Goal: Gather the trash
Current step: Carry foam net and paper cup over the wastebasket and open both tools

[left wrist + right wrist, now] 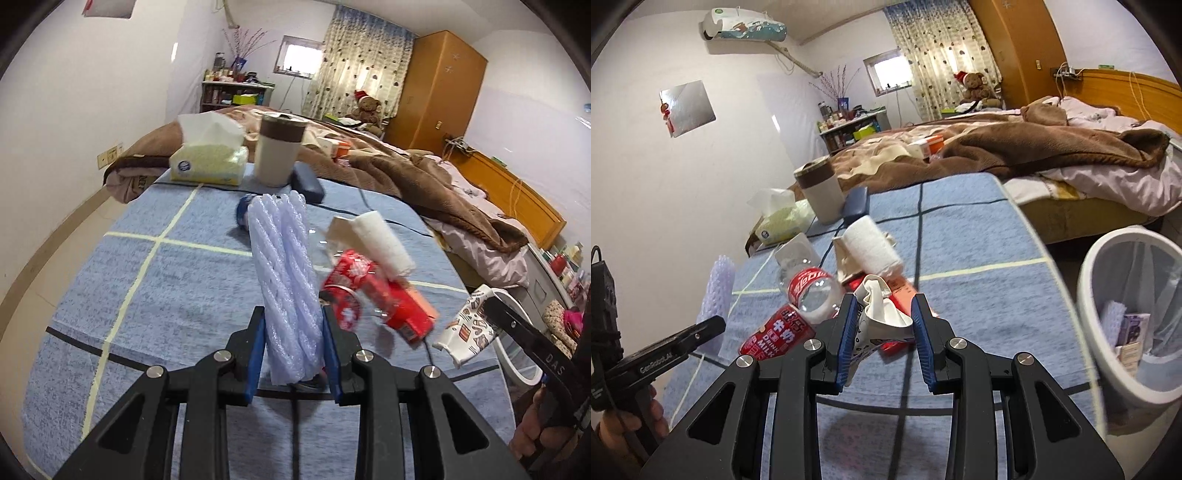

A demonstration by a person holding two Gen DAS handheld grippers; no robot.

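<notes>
My left gripper (pixel 293 325) is shut on a pale purple foam net sleeve (pixel 286 280) and holds it upright above the blue checked tablecloth (pixel 147 295). My right gripper (pixel 884 328) is shut on a crushed white patterned paper cup (pixel 882 317), which also shows in the left wrist view (pixel 469 325). On the table lie a clear bottle with a red label (pixel 810 291), a red milk carton (pixel 775 338), a red box (pixel 406 314) and a white paper roll (pixel 873 249). The foam sleeve shows in the right wrist view (pixel 718 295).
A white trash bin (pixel 1089 295) with several items inside stands off the table's right edge. A tissue pack (pixel 208 162), a beige tumbler (pixel 277 151) and a dark blue case (pixel 306 182) sit at the table's far end. A bed with a brown blanket (pixel 1034 144) lies beyond.
</notes>
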